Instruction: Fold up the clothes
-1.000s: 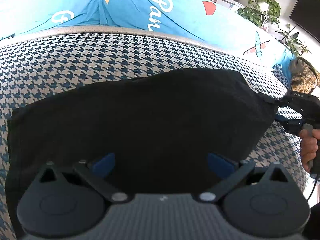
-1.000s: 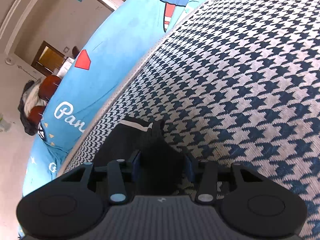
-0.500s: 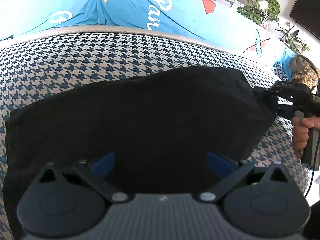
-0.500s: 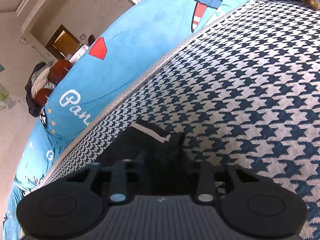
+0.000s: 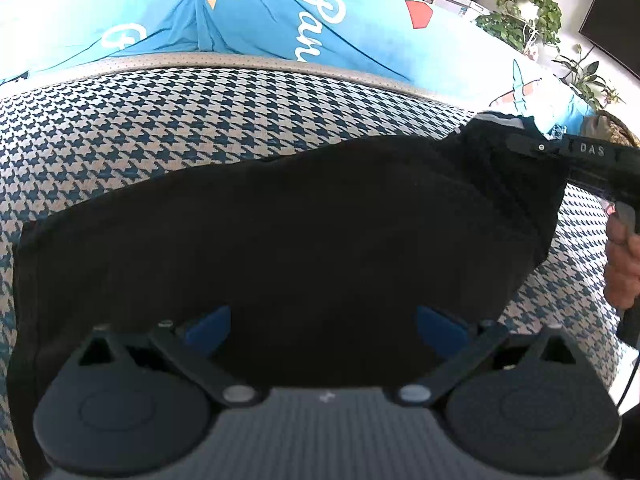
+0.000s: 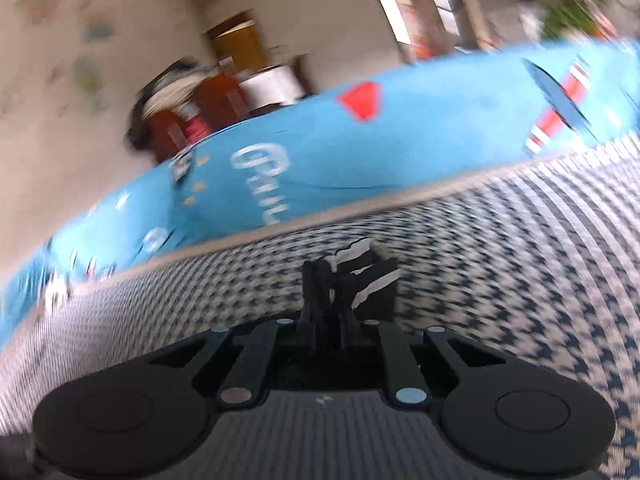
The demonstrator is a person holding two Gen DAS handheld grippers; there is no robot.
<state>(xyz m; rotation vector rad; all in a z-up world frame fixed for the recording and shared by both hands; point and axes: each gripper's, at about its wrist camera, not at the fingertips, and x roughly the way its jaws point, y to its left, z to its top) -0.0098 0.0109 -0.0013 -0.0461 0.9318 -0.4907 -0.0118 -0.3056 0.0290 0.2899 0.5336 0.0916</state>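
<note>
A black garment [image 5: 288, 232] lies spread on the houndstooth cover [image 5: 160, 128]. My left gripper [image 5: 322, 326] hovers low over its near part, wide open, blue pads [image 5: 208, 326] well apart with only cloth below. In the left wrist view the right gripper [image 5: 560, 152] holds the garment's far right corner lifted off the cover, a hand [image 5: 624, 256] on its handle. In the blurred right wrist view my right gripper [image 6: 332, 300] is shut on a bunched black corner with white stripes [image 6: 360, 268].
A blue printed cushion [image 5: 280, 28] runs along the back of the houndstooth surface. Potted plants [image 5: 528, 12] and a dark screen [image 5: 612, 16] stand at the far right. The right wrist view shows a blurred room with a doorway [image 6: 236, 40].
The right gripper has closed on the garment's right corner and lifted it up and leftward; its view now swings and blurs. The left gripper has stayed put, open.
</note>
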